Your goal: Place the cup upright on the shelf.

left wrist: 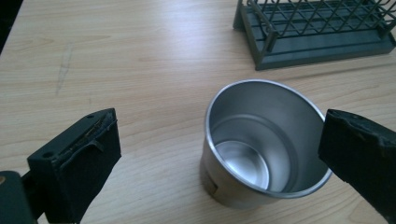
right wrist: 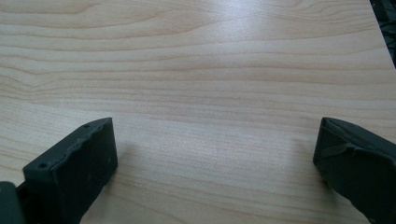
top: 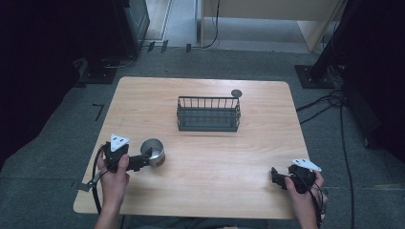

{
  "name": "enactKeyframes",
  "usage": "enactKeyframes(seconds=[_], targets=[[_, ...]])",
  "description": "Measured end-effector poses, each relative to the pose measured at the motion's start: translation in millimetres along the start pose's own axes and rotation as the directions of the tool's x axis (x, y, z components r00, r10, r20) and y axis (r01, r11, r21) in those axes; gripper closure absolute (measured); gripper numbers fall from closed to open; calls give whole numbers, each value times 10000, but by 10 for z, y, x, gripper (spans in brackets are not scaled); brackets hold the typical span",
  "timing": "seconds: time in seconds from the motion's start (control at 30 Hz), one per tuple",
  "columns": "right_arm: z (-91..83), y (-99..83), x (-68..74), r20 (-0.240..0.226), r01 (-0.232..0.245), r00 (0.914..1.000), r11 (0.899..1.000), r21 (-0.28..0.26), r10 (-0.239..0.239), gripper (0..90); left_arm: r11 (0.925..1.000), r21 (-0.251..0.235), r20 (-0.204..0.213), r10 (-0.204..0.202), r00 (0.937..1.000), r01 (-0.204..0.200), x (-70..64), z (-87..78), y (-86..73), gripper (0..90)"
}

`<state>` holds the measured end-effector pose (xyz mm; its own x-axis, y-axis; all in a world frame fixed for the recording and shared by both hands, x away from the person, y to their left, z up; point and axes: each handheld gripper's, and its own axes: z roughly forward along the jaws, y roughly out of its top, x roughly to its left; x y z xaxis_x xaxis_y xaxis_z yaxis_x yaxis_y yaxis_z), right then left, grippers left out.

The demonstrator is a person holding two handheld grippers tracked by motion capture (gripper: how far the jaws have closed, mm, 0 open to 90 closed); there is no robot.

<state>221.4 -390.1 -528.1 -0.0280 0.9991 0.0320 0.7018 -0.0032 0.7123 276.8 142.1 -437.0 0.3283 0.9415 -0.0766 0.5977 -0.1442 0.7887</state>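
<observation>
A shiny metal cup stands upright on the wooden table at the front left. My left gripper is open beside it. In the left gripper view the cup sits toward the right jaw, whose pad overlaps its rim; the left jaw is well apart from it. A dark wire basket rests at the table's middle back, also seen as the basket in the left gripper view. My right gripper stands open at the front right, its jaws over bare wood.
A small dark round thing lies behind the basket's right end. The table's right edge is near my right gripper. Cables and stand bases lie on the grey floor around the table.
</observation>
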Motion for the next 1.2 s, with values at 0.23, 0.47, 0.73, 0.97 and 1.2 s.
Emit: enactKeyframes(seconds=[0.23,0.47,0.73,0.97,1.2], targets=[[0,0,0,1,4,10000,10000,-2,-4,0,9994,194,130,275,9995,-278,-126,83,17,0],[0,0,0,0,-7,10000,10000,-2,7,0,9972,526,-113,532,9985,-525,-232,188,15,0],[0,0,0,-1,-2,10000,10000,-5,2,0,9931,969,-520,716,9961,-663,-290,315,-8,0],[0,0,0,-3,-4,10000,10000,-4,4,0,9876,1426,-736,773,9943,-662,-315,412,-45,0],[0,0,0,-3,-7,10000,10000,-3,7,0,9797,1873,-800,872,9930,-710,-329,481,-85,29]])
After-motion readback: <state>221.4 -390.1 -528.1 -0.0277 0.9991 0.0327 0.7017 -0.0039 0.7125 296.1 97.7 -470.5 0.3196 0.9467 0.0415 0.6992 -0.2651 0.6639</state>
